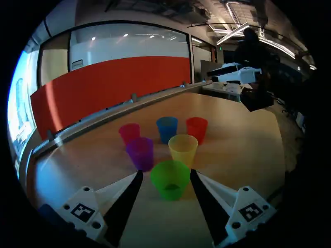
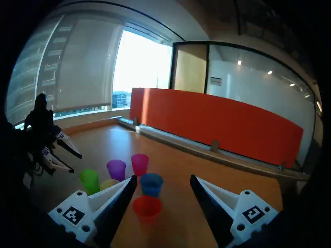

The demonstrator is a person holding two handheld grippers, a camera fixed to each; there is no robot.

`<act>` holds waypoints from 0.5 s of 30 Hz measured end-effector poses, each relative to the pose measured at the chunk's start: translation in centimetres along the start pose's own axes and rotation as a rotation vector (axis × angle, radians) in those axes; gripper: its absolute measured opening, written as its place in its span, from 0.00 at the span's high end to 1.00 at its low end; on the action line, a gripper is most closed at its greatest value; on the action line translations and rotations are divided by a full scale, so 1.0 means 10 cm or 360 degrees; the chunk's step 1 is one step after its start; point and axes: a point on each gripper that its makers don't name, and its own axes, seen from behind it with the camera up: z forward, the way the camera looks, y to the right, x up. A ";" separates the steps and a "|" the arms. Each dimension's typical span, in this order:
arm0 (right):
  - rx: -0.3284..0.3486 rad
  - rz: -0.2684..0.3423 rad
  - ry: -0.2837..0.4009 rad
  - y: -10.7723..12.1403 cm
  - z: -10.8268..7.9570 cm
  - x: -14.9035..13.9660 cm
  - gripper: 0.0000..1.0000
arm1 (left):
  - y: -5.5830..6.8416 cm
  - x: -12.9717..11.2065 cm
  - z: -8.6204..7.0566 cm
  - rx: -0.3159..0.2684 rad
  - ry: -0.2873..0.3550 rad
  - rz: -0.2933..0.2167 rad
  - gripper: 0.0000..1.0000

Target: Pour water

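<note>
A: Where was the green cup [image 1: 170, 182]?
B: On the table [image 1: 240, 136], between the left gripper's [image 1: 166, 172] spread fingers. The right gripper [image 2: 163, 177], also apart, faced the red cup [image 2: 147, 208].

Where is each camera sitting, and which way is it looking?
Left gripper view: rides on the left gripper, facing over the table toward the orange wall; the green cup sits between its open fingers.
Right gripper view: rides on the right gripper, facing that wall from the red cup's side; fingers open, left gripper farther off.
Shared: green and red cups, table, orange wall.
</note>
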 end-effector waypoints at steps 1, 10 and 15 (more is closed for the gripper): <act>0.0000 -0.0002 -0.0002 0.00 0.01 0.00 0.01 | 0.01 -0.02 0.01 -0.0003 -0.0010 0.0000 0.16; 0.0008 -0.0010 -0.0016 0.00 0.06 -0.03 0.01 | 0.04 -0.29 0.12 -0.0050 -0.0134 -0.0004 0.16; 0.0008 -0.0012 -0.0024 0.01 0.09 -0.04 0.01 | 0.05 -0.39 0.17 -0.0079 -0.0191 0.0007 0.16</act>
